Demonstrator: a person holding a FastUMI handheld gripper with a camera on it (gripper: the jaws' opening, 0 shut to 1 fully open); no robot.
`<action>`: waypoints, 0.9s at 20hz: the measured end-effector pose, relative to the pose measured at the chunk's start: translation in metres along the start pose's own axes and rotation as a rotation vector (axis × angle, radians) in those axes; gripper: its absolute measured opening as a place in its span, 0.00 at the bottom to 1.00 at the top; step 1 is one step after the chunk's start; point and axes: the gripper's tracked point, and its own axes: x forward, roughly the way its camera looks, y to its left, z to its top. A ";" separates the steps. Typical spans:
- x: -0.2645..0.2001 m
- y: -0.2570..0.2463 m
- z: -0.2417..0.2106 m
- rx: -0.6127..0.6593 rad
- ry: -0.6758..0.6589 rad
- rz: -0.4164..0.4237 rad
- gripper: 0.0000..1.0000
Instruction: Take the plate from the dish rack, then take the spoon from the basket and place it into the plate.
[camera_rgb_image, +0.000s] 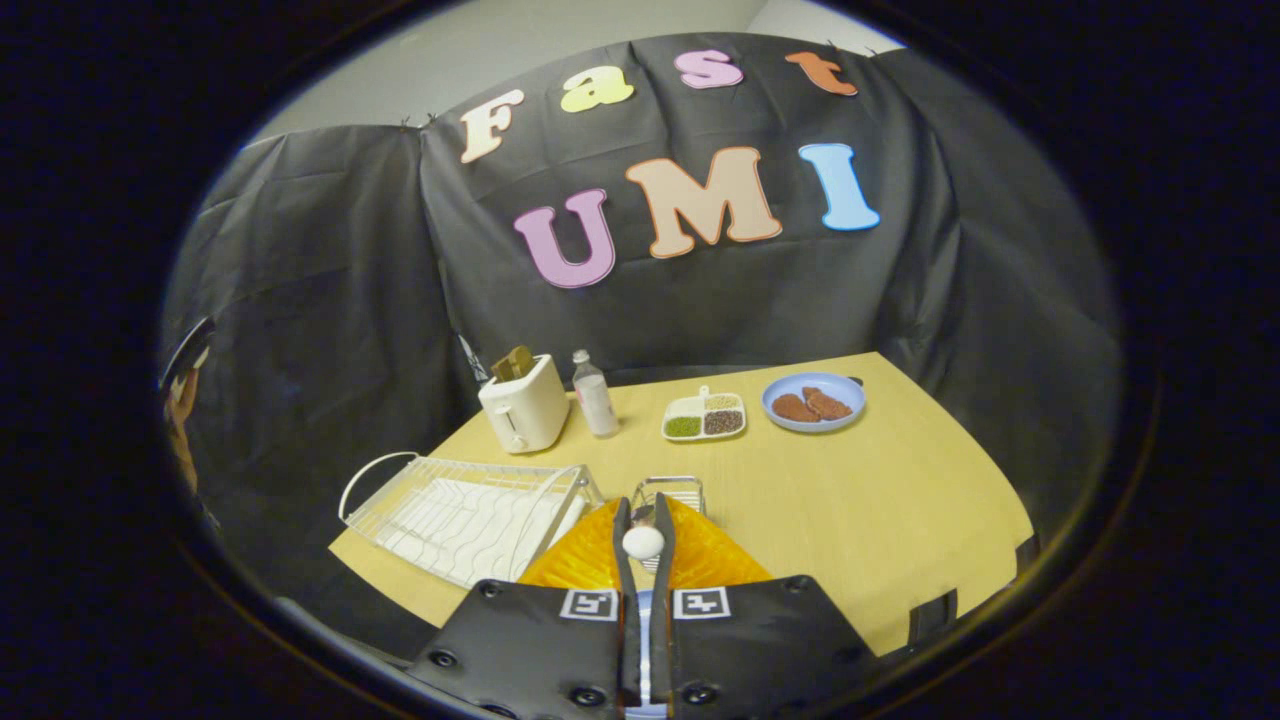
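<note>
My gripper (643, 508) is shut on the spoon (643, 541), whose white rounded end shows between the two fingers, with a grey metal part just ahead of it. Directly under the fingers an orange ribbed plate (583, 565) lies on the yellow table, spreading out on both sides of them. The small wire basket (675, 490) stands just beyond the fingertips, at the plate's far rim. The white wire dish rack (465, 515) sits left of the plate, and I see nothing standing in it.
Beyond the rack stand a white toaster (523, 405) with bread in it and a small bottle (595, 393). Farther right are a divided tray of grains (704, 417) and a blue plate with brown food (813, 402). Bare tabletop (860, 500) stretches to the right.
</note>
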 end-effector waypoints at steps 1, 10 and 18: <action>-0.005 0.001 -0.001 0.000 0.003 0.011 0.06; -0.033 -0.005 -0.036 0.047 0.045 0.057 0.06; -0.037 -0.019 -0.084 0.070 0.135 0.056 0.06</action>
